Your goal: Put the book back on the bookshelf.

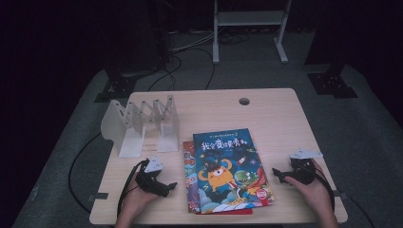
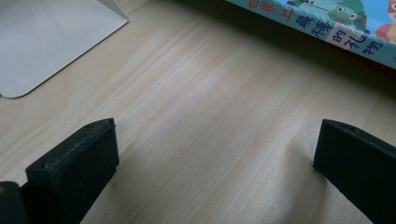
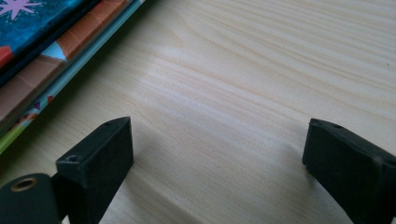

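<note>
A stack of picture books (image 1: 228, 171) lies flat in the middle of the wooden table (image 1: 275, 118); the top one has a blue cover with an orange monster. My left gripper (image 1: 167, 186) rests on the table just left of the stack, open, with bare wood between its jaws (image 2: 217, 149); the book edge (image 2: 327, 28) crosses the upper right of the left gripper view. To the right of the stack sits my right gripper (image 1: 278, 175), open too, nothing between its jaws (image 3: 219, 154). The book spines (image 3: 51, 51) show at the upper left of the right gripper view.
A white expanding book rack (image 1: 142, 123) stands at the table's back left; its flat base (image 2: 46, 42) appears in the left gripper view. A round cable hole (image 1: 244, 101) is near the far edge. Cables and stands surround the table on the floor.
</note>
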`<state>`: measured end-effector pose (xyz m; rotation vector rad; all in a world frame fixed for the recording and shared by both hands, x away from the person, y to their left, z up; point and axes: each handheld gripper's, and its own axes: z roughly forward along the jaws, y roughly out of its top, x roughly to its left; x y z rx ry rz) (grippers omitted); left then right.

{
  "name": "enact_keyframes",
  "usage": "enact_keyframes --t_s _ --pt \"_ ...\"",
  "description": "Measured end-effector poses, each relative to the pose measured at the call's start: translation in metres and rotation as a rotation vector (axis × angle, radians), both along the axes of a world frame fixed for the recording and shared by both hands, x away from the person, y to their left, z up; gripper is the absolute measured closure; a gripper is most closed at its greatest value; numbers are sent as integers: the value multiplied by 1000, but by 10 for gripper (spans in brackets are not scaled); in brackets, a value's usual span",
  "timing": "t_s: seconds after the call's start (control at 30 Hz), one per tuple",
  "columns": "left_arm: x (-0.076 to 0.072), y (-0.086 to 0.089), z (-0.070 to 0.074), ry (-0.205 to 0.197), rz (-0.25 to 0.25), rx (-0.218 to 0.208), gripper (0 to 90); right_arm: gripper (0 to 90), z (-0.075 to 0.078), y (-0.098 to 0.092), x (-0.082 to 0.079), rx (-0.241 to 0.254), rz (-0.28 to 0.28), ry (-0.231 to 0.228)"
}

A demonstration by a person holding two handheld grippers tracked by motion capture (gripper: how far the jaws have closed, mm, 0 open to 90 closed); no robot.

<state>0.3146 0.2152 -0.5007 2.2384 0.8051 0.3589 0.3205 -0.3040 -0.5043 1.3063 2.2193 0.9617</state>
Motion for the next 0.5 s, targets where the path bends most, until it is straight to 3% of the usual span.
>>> enact_keyframes --t_s 0.23,0.33,0.5 --pt "0 0 0 0 -1 0 0 87 0 0 -1 0 5 -3" --pt "0 0 0 0 -1 -1 0 201 1 0 -3 14 0 -17" --pt "0 0 0 0 -1 -1 0 255 9 -1 -3 43 -10 -3"
